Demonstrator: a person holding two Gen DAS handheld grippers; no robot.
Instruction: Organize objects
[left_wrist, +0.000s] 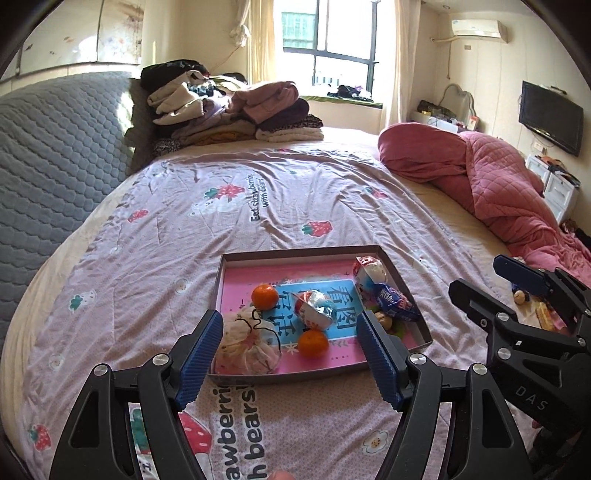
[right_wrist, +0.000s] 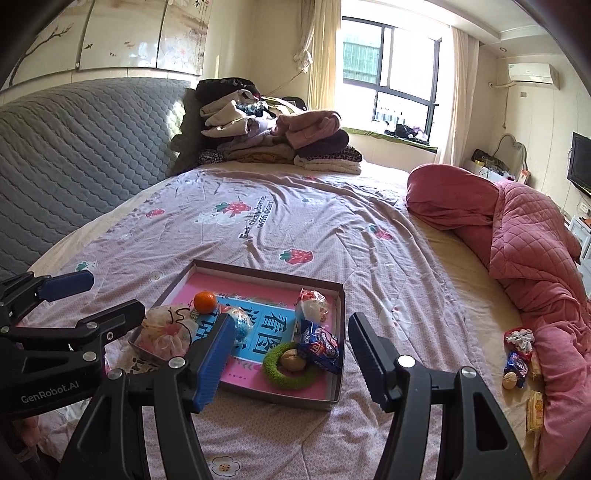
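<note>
Two tangerines (left_wrist: 265, 296) – one box (left_wrist: 406, 280), one green ring (right_wrist: 291, 382)

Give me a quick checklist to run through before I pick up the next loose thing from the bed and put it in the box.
1. Left tool empty and open: ok, nothing between its fingers.
2. Right tool empty and open: ok, nothing between its fingers.
3. Loose things left on the bed: ok, a blue snack packet, a walnut and a yellow packet lie beside the pink quilt.
4. Room in the box: ok, bare pink floor shows near its front wall.
5. Box flat on the bedsheet: ok.
6. Whether more things hide under the quilt's edge: cannot tell.
</note>
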